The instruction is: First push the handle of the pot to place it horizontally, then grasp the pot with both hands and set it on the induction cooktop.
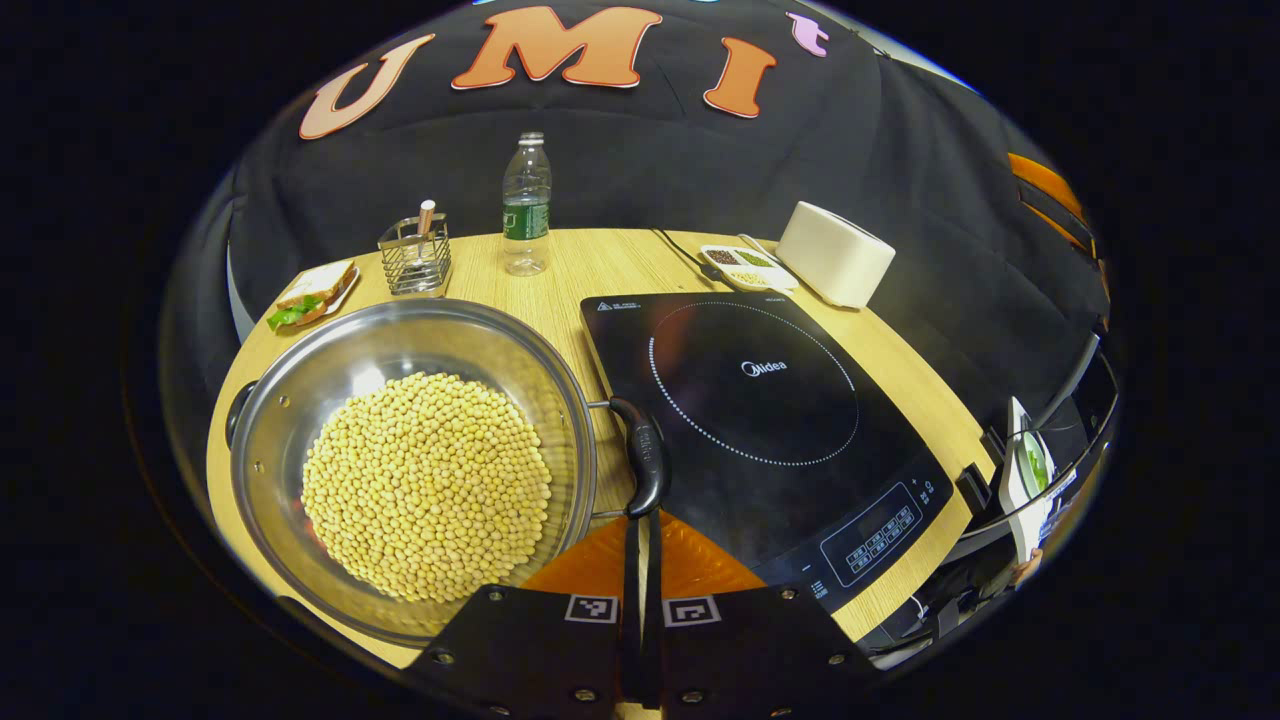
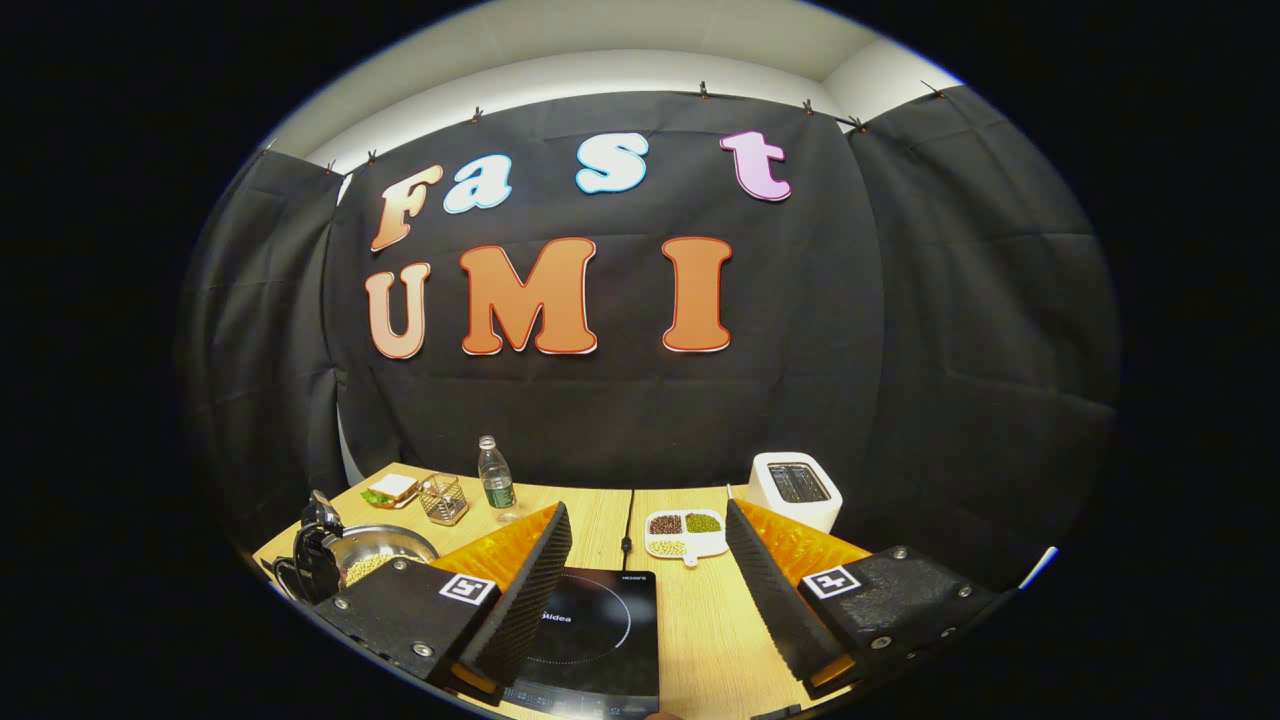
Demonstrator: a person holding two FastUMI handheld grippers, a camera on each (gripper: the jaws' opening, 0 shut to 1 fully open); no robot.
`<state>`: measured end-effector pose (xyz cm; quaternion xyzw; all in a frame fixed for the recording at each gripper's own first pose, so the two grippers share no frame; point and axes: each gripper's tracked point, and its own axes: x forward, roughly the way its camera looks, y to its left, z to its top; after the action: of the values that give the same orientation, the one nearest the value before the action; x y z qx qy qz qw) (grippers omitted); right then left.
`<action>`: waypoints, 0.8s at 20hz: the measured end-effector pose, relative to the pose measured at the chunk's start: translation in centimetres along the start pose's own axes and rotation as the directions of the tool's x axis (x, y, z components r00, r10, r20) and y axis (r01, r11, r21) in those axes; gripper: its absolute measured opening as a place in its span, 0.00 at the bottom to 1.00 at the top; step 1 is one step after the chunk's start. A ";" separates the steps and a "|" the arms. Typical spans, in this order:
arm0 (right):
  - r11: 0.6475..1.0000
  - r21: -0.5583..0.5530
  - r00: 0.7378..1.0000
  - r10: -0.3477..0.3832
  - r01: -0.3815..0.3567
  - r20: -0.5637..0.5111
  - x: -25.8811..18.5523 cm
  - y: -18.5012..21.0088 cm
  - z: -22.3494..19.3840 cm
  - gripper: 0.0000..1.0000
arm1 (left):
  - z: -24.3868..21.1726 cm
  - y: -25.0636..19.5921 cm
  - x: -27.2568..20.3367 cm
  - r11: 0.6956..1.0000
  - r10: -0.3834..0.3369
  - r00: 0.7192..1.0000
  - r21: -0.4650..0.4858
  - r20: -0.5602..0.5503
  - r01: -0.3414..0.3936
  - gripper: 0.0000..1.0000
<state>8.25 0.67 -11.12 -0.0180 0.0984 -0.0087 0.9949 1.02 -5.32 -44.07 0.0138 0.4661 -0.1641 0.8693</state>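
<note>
Wooden table point(image 1: 600, 262) in the booth, black cloth wall behind. Left gripper point(image 1: 640, 520): fingers pressed together, nothing pinched between them, tips right at the black side handle point(image 1: 645, 465) of the pot point(image 1: 410, 455); contact looks likely but I can't confirm it. In the left gripper view that handle stands on edge on its wire bracket at the pot's right side, so my read is the push step is in hand, not finished. The pot is steel, full of soybeans point(image 1: 428, 485), sitting on the table just left of the induction cooktop point(image 1: 760, 410), handle side nearly touching the cooktop's left edge. Second handle point(image 1: 236, 412) is on the pot's far-left side. Right gripper point(image 2: 650, 590): fingers spread wide, holding nothing, hovering over the near edge of the cooktop, well apart from the pot, which shows at the far left of the right gripper view with the left gripper on it. Cooktop surface is bare. Beyond, at the far side of the table: water bottle point(image 1: 526, 205), wire holder point(image 1: 415, 258), sandwich on a plate point(image 1: 315, 292), divided dish of beans point(image 1: 742, 265), toaster point(image 1: 835, 253). Left to do: finish the handle, two-handed grasp, lift, set on the cooktop.
</note>
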 end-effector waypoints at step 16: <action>1.000 -0.012 1.000 -0.023 0.023 0.014 1.5 2.6 -0.3 0.96 | 4.1 -1.9 -2.3 0.996 -0.087 0.992 0.016 0.097 0.086 0.02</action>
<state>9.75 3.17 -11.80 -0.0250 0.0912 -0.0193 0.9953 2.59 -7.22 -39.62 -0.0094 0.4223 -0.2046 0.8830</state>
